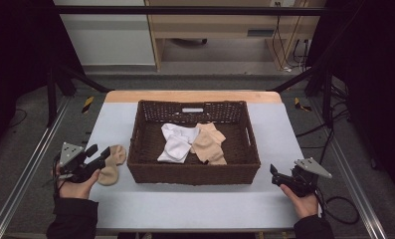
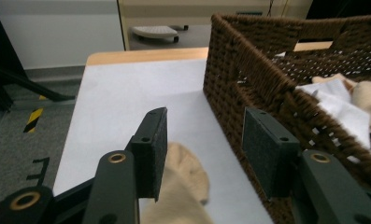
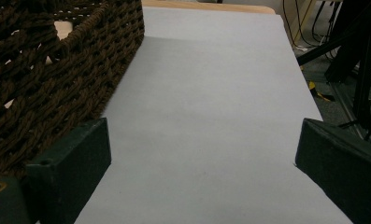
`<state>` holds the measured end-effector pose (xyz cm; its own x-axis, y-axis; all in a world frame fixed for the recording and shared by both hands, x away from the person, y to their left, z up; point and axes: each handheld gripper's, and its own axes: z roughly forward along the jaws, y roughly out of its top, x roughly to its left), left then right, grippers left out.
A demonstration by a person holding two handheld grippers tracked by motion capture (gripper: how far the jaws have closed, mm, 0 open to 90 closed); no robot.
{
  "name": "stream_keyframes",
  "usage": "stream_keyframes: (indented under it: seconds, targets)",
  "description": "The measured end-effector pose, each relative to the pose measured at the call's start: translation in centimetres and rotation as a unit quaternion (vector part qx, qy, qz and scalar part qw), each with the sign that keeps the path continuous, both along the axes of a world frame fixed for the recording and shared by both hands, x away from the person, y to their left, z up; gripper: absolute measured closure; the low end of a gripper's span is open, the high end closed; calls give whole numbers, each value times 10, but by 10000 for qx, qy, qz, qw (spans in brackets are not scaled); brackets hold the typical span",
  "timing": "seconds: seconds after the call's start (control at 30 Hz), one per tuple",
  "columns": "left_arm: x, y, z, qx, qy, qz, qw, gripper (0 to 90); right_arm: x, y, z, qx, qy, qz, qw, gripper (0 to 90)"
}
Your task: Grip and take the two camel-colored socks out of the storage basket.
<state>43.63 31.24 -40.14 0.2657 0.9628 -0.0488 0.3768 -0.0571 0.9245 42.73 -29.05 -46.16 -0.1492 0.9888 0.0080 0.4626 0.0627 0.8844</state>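
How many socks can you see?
4, though some may hide: two white socks and a tan sock in the basket, another tan sock left of it.

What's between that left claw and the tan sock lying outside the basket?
Nothing visible. The left gripper has its jaws open right over the tan sock on the table. To reach the basket, only the basket's near woven wall, beside the sock, would have to be cleared.
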Motion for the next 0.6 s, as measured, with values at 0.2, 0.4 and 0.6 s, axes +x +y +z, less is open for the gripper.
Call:
stream_keyframes:
  seconds: [0.2, 0.4, 0.6]
  targets:
    - [-3, -9, 12, -137, -123, -124, 9998, 512, 1, 0, 0, -7, -2, 0, 10000, 39]
    - [-4, -25, 20, -131, -251, -299, 9992, 509, 0, 0, 0, -1, -8, -26, 10000, 39]
    - [-1, -36, 29, -213, -360, -427, 9982, 506, 0, 0, 0, 7, 3, -32, 10000, 39]
